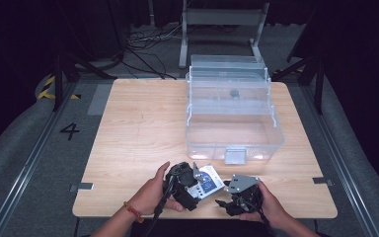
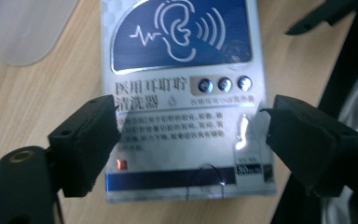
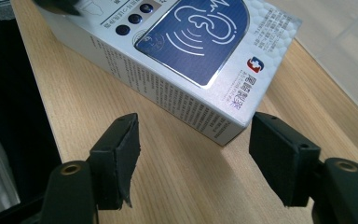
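A silver and blue carton (image 1: 208,181) with an ear symbol lies flat on the wooden table (image 1: 138,128) near its front edge. My left gripper (image 1: 195,190) hovers over the near end of the carton. In the left gripper view its jaws (image 2: 191,135) stand open above the printed face of the carton (image 2: 182,93), one over each long edge, and I see no pad pressing on it. To the right, my right gripper (image 1: 225,202) is open and points at the carton. In the right gripper view a corner of the carton (image 3: 191,51) lies just ahead of the open jaws (image 3: 193,154), untouched.
A large clear plastic case (image 1: 234,145) with its lid raised stands on the table behind the carton, with a grey latch (image 1: 235,155) on its front wall. The table's front edge runs close below both hands. Bare wood lies to the left.
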The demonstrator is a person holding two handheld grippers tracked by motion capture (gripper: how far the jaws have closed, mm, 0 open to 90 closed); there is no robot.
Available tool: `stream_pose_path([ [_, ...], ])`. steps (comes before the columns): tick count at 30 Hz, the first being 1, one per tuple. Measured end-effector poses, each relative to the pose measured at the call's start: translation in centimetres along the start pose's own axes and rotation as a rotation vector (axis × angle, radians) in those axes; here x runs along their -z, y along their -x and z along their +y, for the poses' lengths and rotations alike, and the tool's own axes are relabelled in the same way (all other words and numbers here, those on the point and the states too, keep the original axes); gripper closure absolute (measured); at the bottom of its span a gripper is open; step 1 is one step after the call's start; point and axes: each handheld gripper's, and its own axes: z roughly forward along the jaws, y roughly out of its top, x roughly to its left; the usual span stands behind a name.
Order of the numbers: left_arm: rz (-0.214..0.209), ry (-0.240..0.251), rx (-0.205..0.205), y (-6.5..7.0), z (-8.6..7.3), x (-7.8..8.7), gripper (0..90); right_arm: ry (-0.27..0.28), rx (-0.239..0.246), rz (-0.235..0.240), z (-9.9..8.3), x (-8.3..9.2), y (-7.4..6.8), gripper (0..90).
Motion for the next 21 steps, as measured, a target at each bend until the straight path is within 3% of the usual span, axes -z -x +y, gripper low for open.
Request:
stream_pose_path([
  [1,-0.025,-0.013,-0.011,-0.2,0.2,-0.2,16.0,0.001,0.001,0.003,0.0,0.0,0.0,32.6],
  [4,-0.001,-0.045,-0.035,-0.4,0.7,-0.8,8.4,0.009,0.0,0.013,0.0,0.1,0.0,32.4],
  [6,0.001,-0.08,-0.032,-0.7,1.1,-1.4,3.3,0.012,0.004,0.019,0.0,0.0,0.0,32.4],
  [10,-0.029,-0.109,-0.033,-1.2,1.2,-2.5,2.2,0.014,0.019,0.031,0.2,0.1,-0.3,32.1],
  [13,-0.048,-0.131,0.004,-1.4,1.2,-3.1,1.8,0.017,0.024,0.035,0.2,0.0,-0.4,32.1],
  [19,-0.047,-0.15,0.007,-1.5,1.3,-3.6,2.0,0.021,0.015,0.049,0.3,-0.1,-0.3,31.3],
  [20,-0.049,-0.139,0.044,-1.4,1.3,-3.8,1.6,0.021,0.016,0.047,0.3,-0.1,-0.3,31.3],
  [21,-0.051,-0.139,0.046,-1.5,1.3,-3.9,1.1,0.023,0.015,0.047,0.2,-0.1,-0.3,31.4],
])
